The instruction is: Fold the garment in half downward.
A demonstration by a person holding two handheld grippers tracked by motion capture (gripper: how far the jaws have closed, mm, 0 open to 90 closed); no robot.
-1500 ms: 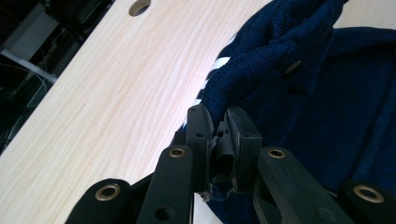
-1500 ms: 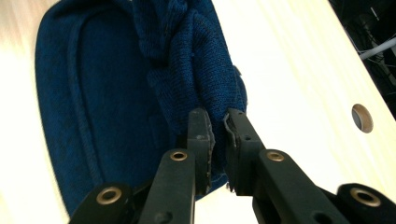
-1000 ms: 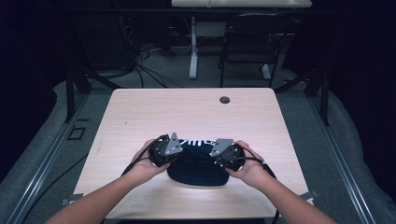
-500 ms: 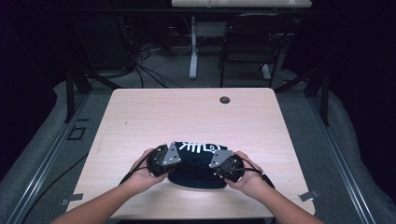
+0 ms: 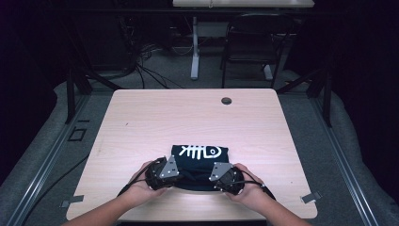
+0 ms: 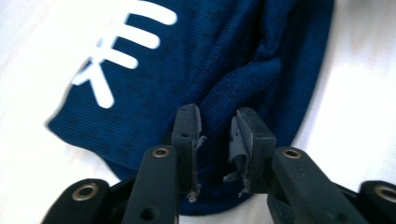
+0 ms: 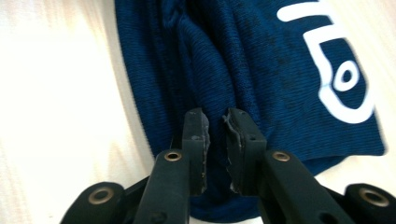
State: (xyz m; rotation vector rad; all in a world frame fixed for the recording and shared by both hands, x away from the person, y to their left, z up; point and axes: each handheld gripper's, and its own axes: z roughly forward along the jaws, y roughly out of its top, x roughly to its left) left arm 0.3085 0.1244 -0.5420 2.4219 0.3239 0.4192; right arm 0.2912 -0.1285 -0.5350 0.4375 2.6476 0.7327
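Pale wood table [image 5: 141, 122] in dark room

From my station I count one folded dark blue shirt [image 5: 200, 165] with one white fish-skeleton print [image 5: 199, 151] on it. I count two handheld grippers: one left gripper [image 5: 162, 173] and one right gripper [image 5: 227, 177], each with two black jaws and one grey three-cornered plate on top. Two hands are on them, one left hand [image 5: 139, 188] and one right hand [image 5: 251, 188]. There is one light wooden table [image 5: 155, 117], with one round cable hole [image 5: 226, 100] near its far edge. Behind it I count one dark chair [image 5: 247, 52]
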